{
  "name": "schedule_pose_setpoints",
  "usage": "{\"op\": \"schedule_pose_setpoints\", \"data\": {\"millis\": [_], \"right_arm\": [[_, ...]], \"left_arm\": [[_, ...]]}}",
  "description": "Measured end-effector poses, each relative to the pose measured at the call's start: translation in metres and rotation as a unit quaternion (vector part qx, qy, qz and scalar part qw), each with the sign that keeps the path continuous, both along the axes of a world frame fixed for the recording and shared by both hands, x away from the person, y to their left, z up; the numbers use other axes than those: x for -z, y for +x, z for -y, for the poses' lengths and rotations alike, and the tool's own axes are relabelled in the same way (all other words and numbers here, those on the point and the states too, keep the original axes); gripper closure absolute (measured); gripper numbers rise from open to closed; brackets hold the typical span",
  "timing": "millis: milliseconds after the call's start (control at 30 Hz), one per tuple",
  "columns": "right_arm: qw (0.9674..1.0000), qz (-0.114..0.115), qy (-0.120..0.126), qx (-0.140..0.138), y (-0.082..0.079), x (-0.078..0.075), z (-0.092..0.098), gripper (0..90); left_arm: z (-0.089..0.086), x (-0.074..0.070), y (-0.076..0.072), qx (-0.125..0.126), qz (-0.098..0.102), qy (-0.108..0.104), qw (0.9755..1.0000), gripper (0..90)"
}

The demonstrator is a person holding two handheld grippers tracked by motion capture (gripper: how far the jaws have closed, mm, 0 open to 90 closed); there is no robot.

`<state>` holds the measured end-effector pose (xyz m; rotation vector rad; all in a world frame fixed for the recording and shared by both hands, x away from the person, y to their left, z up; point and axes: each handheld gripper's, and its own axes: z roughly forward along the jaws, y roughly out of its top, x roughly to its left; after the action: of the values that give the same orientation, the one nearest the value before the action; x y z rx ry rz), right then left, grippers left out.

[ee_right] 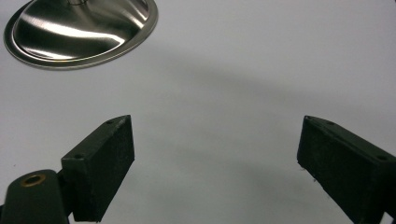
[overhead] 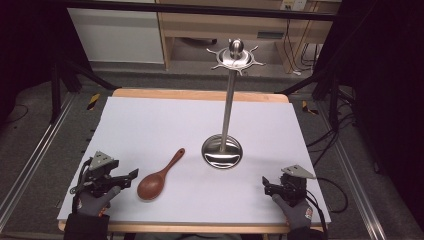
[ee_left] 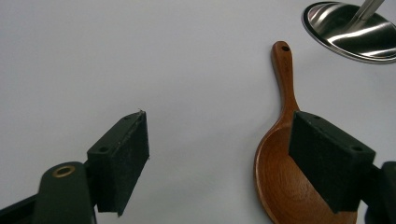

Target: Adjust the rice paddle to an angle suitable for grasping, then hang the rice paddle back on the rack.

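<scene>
Resting near the front left corner of the table (overhead: 150, 120), the left gripper (overhead: 126, 178) has its jaws spread wide with nothing between them. Its jaws point toward the spoon (overhead: 157, 179), which lies just beside them to the right on the white surface. Spoon is wooden, reddish brown, bowl up; bowl toward the front edge, handle angled back and to the right toward the stand (overhead: 223, 150). A small hole shows at the handle end in the left gripper view. In that view the right jaw overlaps the spoon (ee_left: 280, 172) bowl, but whether it touches the wood cannot be told; the left jaw is over bare table.

Right gripper (overhead: 267, 186) sits near the front right corner, jaws likewise spread apart, holding nothing, over bare table. Right gripper view: the stand (ee_right: 79, 28) base lies ahead and to the left, well apart from the jaws.

Stand: round polished metal base, upright thin pole, ring of hooks with a knob on top. Base is near the handle tip, not touching.
</scene>
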<state>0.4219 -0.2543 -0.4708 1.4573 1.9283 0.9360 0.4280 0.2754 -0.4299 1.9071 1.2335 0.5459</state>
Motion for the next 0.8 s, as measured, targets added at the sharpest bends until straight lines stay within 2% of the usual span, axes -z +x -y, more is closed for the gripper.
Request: {"op": "schedule_pose_setpoints", "data": {"millis": [367, 500, 633, 800], "right_arm": [[1.0, 0.003, -0.004, -0.002, 0.001, 0.0, 0.0, 11.3], [1.0, -0.002, -0.007, -0.001, 0.0, 0.001, 0.0, 11.3], [1.0, -0.002, -0.007, -0.005, 0.0, 0.001, -0.001, 11.3], [0.9999, -0.004, -0.008, -0.005, 0.0, 0.002, -0.002, 11.3]], "left_arm": [[0.007, -0.004, 0.002, 0.009, 0.0, 0.004, 1.0, 19.1], [0.01, -0.005, 0.005, 0.012, -0.002, 0.007, 0.9999, 19.1], [0.016, -0.005, 0.009, 0.019, -0.004, 0.02, 0.9996, 19.1], [0.02, -0.005, 0.014, 0.024, -0.012, 0.02, 0.9994, 20.1]]}}
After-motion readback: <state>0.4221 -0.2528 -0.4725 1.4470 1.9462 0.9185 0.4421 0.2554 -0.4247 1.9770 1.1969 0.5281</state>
